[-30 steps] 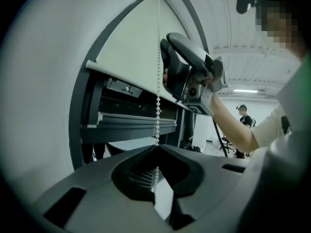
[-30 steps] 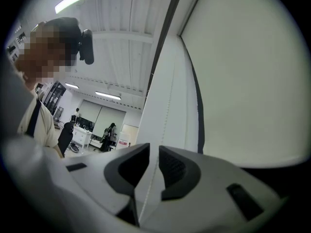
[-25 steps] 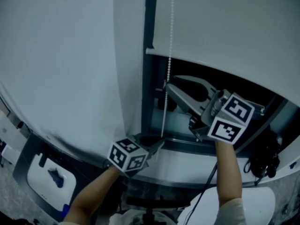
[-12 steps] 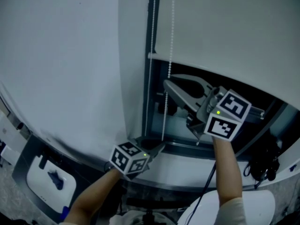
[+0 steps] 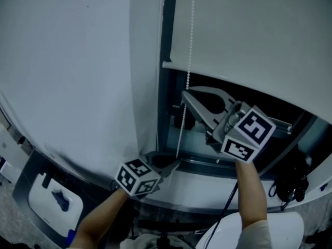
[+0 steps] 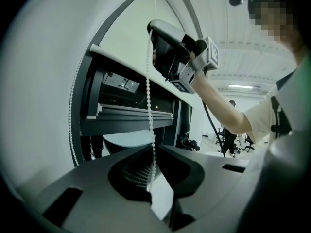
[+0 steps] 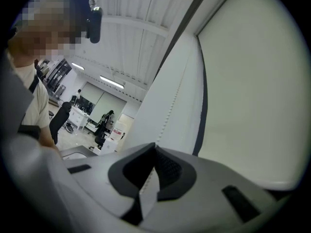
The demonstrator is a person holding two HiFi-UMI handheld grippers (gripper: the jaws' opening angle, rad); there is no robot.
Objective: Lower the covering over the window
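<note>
A pale roller blind (image 5: 249, 35) covers the upper part of the window, its bottom bar (image 5: 218, 72) above the dark opening. A white bead chain (image 5: 190, 40) hangs along the blind's left edge. My right gripper (image 5: 185, 93) is up at the chain just below the bar, its jaws closing tight on the bead chain (image 7: 170, 113). My left gripper (image 5: 175, 163) is lower, near the sill, shut on the same bead chain (image 6: 148, 86), which runs straight down between its pads. In the left gripper view the right gripper (image 6: 167, 45) shows above.
A dark window frame post (image 5: 166, 30) stands left of the chain, with a white wall (image 5: 72, 66) beyond it. The pale sill (image 5: 207, 184) curves below the window. A black cable (image 5: 230, 201) hangs by my right forearm, and dark gear (image 5: 290, 183) sits at the lower right.
My right gripper's jaws, apart a second ago, have come together on the chain near the blind's bottom bar. My left gripper has stayed low by the sill.
</note>
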